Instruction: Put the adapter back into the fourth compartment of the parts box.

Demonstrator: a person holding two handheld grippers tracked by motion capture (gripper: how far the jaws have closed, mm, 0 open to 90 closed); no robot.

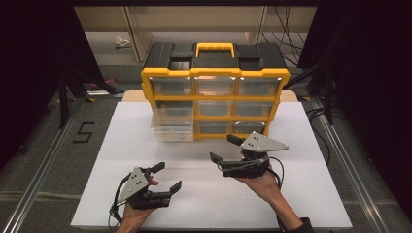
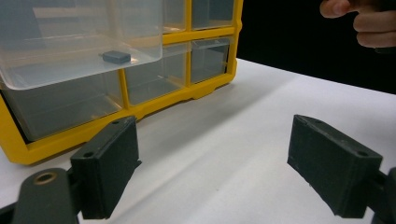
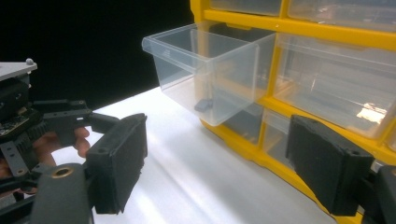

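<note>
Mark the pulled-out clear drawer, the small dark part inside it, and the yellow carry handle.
pulled-out clear drawer (image 3: pixel 205 60), right gripper view, its side wall.
small dark part (image 2: pixel 116 57), left gripper view, its top.
yellow carry handle (image 1: pixel 214 46), high view, its top bar.

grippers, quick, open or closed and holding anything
left gripper: open, holding nothing
right gripper: open, holding nothing

Left gripper (image 1: pixel 167 177) low near the table's front edge, jaws wide apart, empty. Right gripper (image 1: pixel 227 147) held higher and further forward, jaws also spread, empty.
</note>
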